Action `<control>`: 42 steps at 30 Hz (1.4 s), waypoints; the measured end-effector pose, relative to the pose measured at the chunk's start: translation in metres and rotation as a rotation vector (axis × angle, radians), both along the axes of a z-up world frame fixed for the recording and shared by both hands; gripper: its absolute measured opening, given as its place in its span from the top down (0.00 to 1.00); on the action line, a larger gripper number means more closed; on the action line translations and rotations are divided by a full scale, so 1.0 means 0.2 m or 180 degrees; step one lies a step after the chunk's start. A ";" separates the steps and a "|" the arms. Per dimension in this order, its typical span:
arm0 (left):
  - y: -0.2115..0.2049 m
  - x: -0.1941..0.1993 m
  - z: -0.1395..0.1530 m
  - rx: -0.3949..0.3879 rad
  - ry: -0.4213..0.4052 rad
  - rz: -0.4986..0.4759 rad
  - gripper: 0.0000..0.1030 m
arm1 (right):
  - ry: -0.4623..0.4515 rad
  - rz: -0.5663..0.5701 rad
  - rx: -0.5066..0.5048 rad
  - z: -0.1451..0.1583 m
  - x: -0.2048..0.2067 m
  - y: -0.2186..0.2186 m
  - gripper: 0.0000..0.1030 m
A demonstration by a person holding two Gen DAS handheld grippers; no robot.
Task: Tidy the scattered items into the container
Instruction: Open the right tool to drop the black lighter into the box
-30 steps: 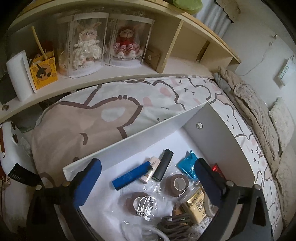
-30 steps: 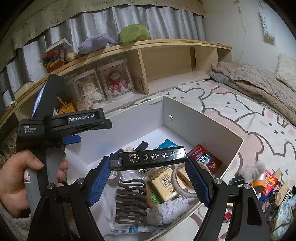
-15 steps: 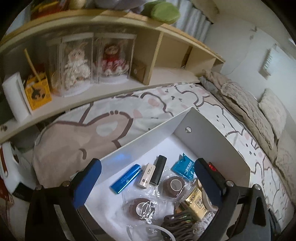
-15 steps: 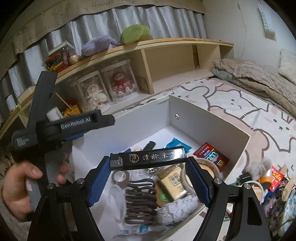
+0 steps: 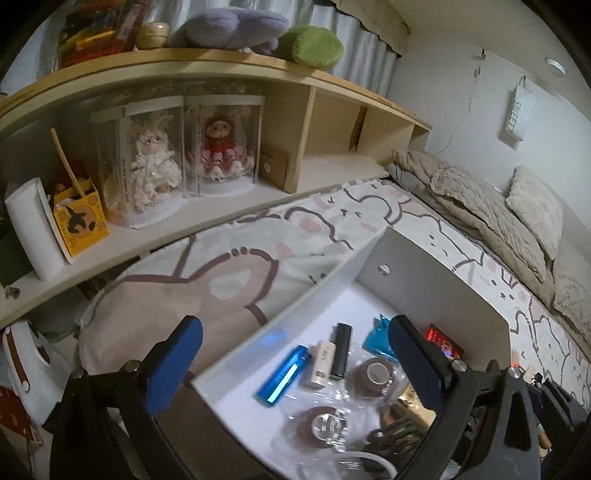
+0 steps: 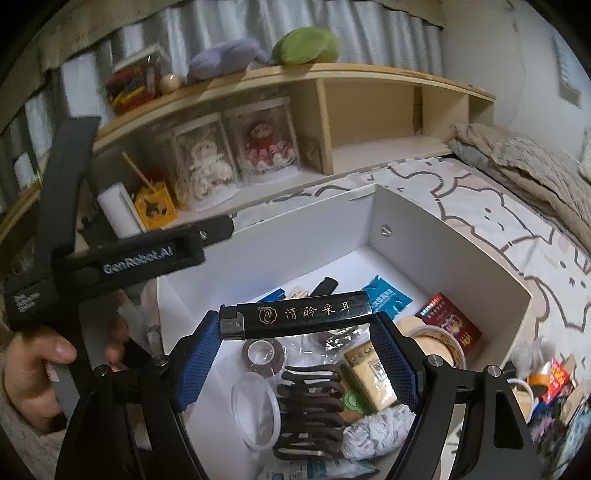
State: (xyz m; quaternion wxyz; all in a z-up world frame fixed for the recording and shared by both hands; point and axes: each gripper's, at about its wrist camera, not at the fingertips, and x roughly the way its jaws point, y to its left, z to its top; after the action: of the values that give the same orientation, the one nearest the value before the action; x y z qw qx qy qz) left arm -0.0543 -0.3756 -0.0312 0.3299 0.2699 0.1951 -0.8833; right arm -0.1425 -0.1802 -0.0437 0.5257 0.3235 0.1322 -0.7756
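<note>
Two grippers are in view, both above a white open-topped box [image 6: 436,254] that sits on a cartoon-bear bedsheet [image 5: 229,266]. Right gripper [image 6: 295,347]: blue pads clamped on the two ends of a black lighter [image 6: 295,314] with gold characters, held crosswise over the box interior, clear of the contents below. Left gripper [image 5: 295,363]: jaws spread wide, nothing between the pads, hanging over the near-left wall of the box; in the right wrist view a hand [image 6: 40,365] grips its handle at the left edge. Box contents, nearest first: a dark claw hair clip [image 6: 310,410], a clear round lid [image 6: 255,410] left of it, a white fuzzy bundle [image 6: 380,428] to its right, a brown tape roll [image 6: 263,354], a yellow-beige packet [image 6: 369,380], a larger tape ring [image 6: 432,339]. Further in: a red card pack [image 6: 448,321] against the right wall, a blue foil sachet [image 6: 384,299], then a blue tube [image 5: 282,376], a beige stick [image 5: 321,360] and a black stick [image 5: 340,350] lying side by side near the far-left wall. More scattered small items [image 6: 550,384] lie on the sheet outside the box's right wall; blurred, cannot tell what they are. Beyond the box, a wooden shelf unit [image 5: 321,122] holds two boxed dolls [image 5: 184,155] and a yellow carton [image 5: 81,221]; plush toys [image 5: 258,33] sit on top.
</note>
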 end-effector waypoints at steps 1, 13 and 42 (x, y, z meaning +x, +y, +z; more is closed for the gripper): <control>-0.01 0.01 0.00 -0.0014 0.0010 0.0009 0.02 | 0.0000 0.0018 0.0037 -0.01 0.01 -0.03 0.21; -0.08 0.10 0.03 -0.0152 0.0024 -0.0075 0.02 | -0.0266 0.0100 0.0502 -0.10 -0.01 -0.33 0.21; -0.16 0.28 0.11 -0.0207 0.0129 0.0030 0.02 | -0.0280 -0.0098 0.0845 -0.12 0.00 -0.44 0.00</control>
State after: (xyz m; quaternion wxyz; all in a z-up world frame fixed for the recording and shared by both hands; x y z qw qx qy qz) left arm 0.0009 -0.4084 -0.0093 0.3386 0.2401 0.1742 -0.8929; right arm -0.1415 -0.2678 -0.0673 0.4716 0.4258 0.2055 -0.7444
